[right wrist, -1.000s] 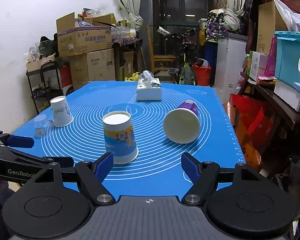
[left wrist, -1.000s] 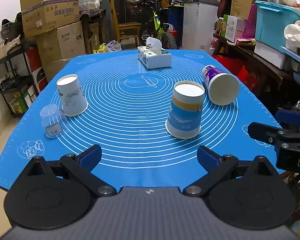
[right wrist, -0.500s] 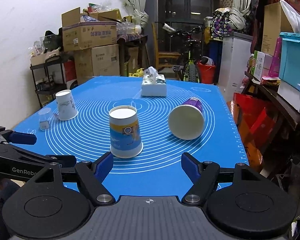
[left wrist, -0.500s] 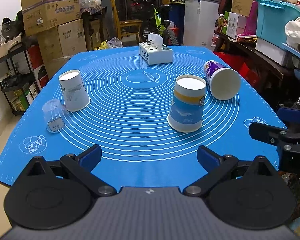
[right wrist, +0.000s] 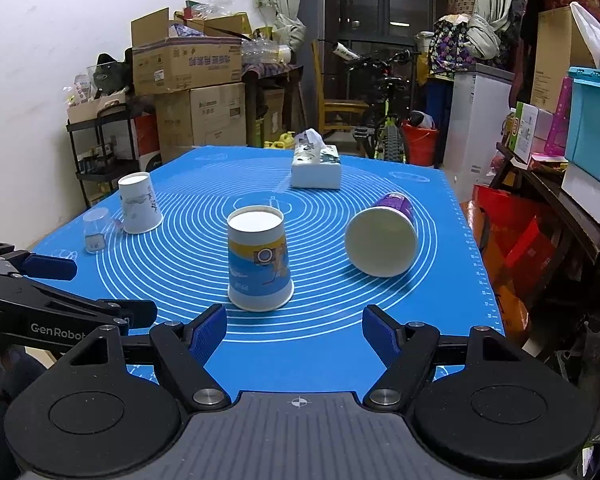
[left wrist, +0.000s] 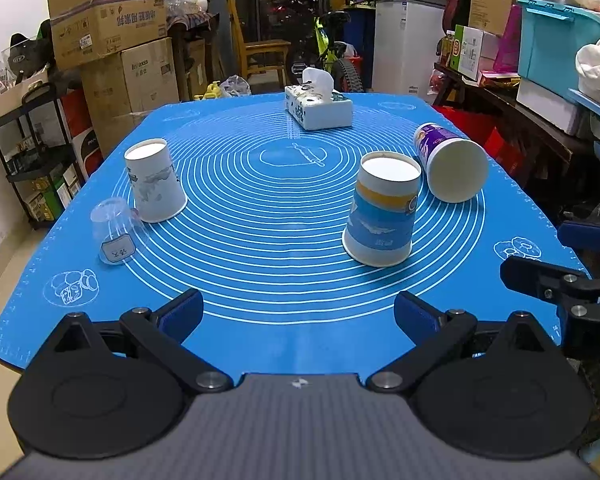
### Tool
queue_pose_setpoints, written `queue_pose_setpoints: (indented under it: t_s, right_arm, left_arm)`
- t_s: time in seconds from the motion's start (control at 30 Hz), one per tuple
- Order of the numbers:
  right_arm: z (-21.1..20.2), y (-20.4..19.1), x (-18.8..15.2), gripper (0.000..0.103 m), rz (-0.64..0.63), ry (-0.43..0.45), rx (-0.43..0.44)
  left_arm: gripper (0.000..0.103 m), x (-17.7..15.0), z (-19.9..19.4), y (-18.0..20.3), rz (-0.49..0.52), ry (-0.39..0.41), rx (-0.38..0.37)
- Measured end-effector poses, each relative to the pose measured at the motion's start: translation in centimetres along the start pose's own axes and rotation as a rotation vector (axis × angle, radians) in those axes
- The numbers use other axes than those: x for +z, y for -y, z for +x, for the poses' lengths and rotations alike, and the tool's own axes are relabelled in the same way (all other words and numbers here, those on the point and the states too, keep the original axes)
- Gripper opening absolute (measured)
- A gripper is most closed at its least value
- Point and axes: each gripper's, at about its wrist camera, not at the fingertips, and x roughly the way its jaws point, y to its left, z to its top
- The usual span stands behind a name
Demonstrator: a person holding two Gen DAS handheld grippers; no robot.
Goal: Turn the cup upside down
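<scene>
A blue and yellow paper cup (left wrist: 382,210) (right wrist: 259,258) stands upside down on the blue mat (left wrist: 284,216). A purple and white cup (left wrist: 450,162) (right wrist: 384,238) lies on its side to its right, its mouth towards me. A white printed cup (left wrist: 154,186) (right wrist: 139,208) stands upside down at the left, with a small clear plastic cup (left wrist: 114,230) (right wrist: 95,230) upside down beside it. My left gripper (left wrist: 298,314) is open and empty near the mat's front edge. My right gripper (right wrist: 294,328) is open and empty, just in front of the blue and yellow cup.
A white tissue box (left wrist: 318,108) (right wrist: 316,166) sits at the far end of the mat. Cardboard boxes (left wrist: 112,32), a shelf rack (left wrist: 32,160), a chair, a bicycle and storage bins (left wrist: 560,40) surround the table. The right gripper's finger (left wrist: 548,280) shows at the left view's right edge.
Both grippers have drawn back and up a little from the cups. The cups have not moved.
</scene>
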Motion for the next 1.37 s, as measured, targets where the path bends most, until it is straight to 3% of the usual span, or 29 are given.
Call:
queue_pose_setpoints:
  t_s: [1.37]
  right_arm:
    - [-0.02,0.23,0.16,0.079,0.013,-0.016,0.007]
  left_arm:
    - [0.101,-0.16,0.37,-0.25,0.006,-0.01,0.009]
